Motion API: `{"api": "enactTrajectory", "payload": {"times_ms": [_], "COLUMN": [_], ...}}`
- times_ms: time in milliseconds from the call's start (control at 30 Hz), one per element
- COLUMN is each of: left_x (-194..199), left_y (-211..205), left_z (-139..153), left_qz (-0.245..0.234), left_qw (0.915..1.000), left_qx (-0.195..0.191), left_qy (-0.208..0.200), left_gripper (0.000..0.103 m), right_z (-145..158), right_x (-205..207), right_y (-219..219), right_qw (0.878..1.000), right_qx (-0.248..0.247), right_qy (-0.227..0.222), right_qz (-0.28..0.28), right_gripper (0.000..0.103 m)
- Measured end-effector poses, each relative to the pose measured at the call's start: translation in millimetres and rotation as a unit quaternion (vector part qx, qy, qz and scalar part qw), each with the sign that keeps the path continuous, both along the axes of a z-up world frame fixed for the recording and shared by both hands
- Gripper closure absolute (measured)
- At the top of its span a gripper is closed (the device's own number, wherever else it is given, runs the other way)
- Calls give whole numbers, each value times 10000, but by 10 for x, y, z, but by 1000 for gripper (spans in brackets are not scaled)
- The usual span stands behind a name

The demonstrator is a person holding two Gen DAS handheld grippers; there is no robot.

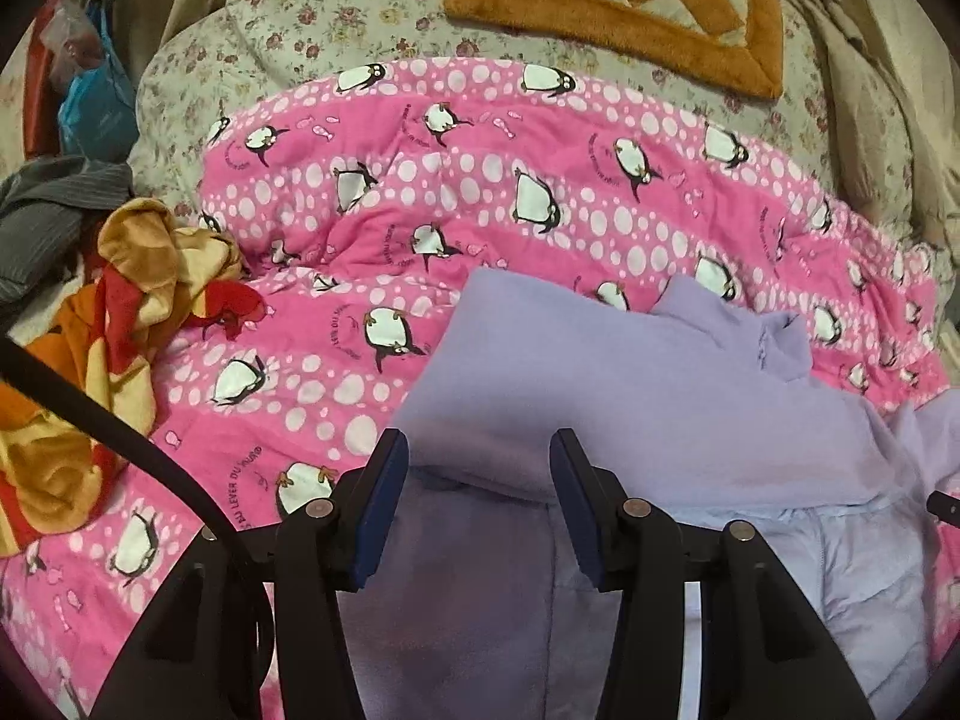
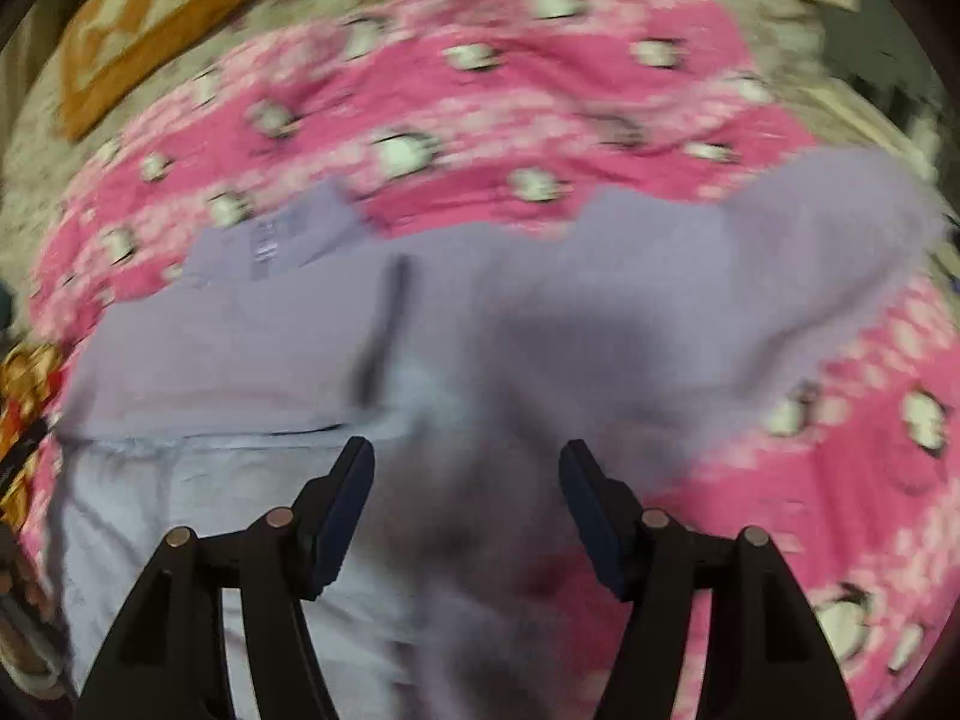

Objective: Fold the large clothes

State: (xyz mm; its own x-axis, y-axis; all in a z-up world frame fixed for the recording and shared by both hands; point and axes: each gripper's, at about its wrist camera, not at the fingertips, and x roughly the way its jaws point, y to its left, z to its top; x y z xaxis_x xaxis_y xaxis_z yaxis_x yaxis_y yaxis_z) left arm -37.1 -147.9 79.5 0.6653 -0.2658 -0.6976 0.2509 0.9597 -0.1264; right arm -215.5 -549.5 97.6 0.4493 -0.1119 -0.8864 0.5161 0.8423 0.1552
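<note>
A lilac fleece jacket [image 1: 630, 396] lies on a pink penguin-print quilt [image 1: 480, 180], its collar [image 1: 774, 342] pointing away and its pale quilted lining [image 1: 840, 588] showing below a folded-over flap. My left gripper [image 1: 477, 438] is at that flap's left part, and a thick fold of fleece fills the gap between its pads. The right wrist view is blurred. There the jacket [image 2: 240, 336] spreads across the quilt [image 2: 480, 78], with a label at the collar [image 2: 264, 246]. My right gripper [image 2: 468, 450] hangs above the jacket's middle, jaws apart, nothing pinched.
A crumpled orange, red and yellow cloth [image 1: 120, 312] and a grey garment [image 1: 54, 210] lie left of the quilt. An orange checked mat [image 1: 630, 0] rests on the floral bedspread [image 1: 300, 18] behind. A black cable [image 1: 120, 426] crosses the lower left.
</note>
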Motion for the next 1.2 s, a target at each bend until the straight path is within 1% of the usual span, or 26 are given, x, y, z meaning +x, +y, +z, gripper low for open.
{"api": "enactTrajectory", "payload": {"times_ms": [100, 133, 233, 267, 333, 400, 500, 567, 633, 733, 800, 833, 900, 933, 967, 1000, 1067, 1133, 1200], "left_x": [50, 78, 109, 119, 132, 134, 135, 132, 130, 141, 158, 164, 173, 171, 174, 173, 167, 151, 134], "left_y": [85, 122, 158, 173, 180, 173, 146, 148, 146, 143, 144, 141, 136, 135, 138, 141, 163, 197, 239], "left_z": [-34, -54, -101, -118, -141, -164, -213, -225, -225, -242, -278, -294, -315, -314, -315, -311, -286, -247, -189], "left_qz": [-35, -6, 119, 151, 164, 159, 146, 155, 185, 228, 241, 245, 253, 255, 247, 244, 251, 293, 354], "left_qw": [9992, 9985, 9977, 9975, 9972, 9970, 9967, 9967, 9968, 9969, 9966, 9965, 9963, 9963, 9963, 9962, 9959, 9956, 9949], "left_qx": [-323, -424, -467, -480, -497, -499, -484, -515, -546, -536, -529, -523, -517, -514, -525, -542, -618, -698, -810], "left_qy": [244, 343, 469, 501, 543, 573, 630, 613, 552, 528, 582, 611, 645, 639, 637, 632, 613, 550, 476], "left_gripper": [83, 83, 83, 83, 83, 83, 83, 83, 83, 83, 83, 83, 83, 83, 83, 83, 83, 83, 83], "right_z": [80, 107, 173, 175, 129, 99, 124, 147, 160, 158, 87, 34, 16, 25, 42, 95, 226, 415, 614], "right_x": [-244, -317, -609, -711, -894, -1066, -1205, -1209, -1117, -930, -803, -747, -756, -754, -755, -750, -725, -646, -518], "right_y": [-337, -441, -801, -936, -1203, -1488, -1801, -2003, -2169, -2353, -2480, -2557, -2603, -2619, -2616, -2578, -2447, -2225, -1951], "right_qw": [9992, 9987, 9935, 9906, 9847, 9756, 9629, 9545, 9528, 9548, 9568, 9569, 9535, 9536, 9553, 9572, 9616, 9676, 9734], "right_qx": [112, 59, -434, -509, -384, -228, -108, -124, -218, -521, -554, -510, -619, -633, -585, -561, -692, -789, -705], "right_qy": [-180, -187, -161, -153, -262, -440, -878, -1009, -1000, -911, -712, -596, -563, -601, -637, -724, -880, -1057, -1323], "right_qz": [-343, -478, -1039, -1264, -1677, -2139, -2550, -2803, -2860, -2781, -2764, -2795, -2896, -2880, -2828, -2746, -2504, -2152, -1731], "right_gripper": [33, 33, 32, 32, 32, 32, 32, 32, 32, 34, 42, 52, 68, 84, 89, 90, 92, 93, 93]}}
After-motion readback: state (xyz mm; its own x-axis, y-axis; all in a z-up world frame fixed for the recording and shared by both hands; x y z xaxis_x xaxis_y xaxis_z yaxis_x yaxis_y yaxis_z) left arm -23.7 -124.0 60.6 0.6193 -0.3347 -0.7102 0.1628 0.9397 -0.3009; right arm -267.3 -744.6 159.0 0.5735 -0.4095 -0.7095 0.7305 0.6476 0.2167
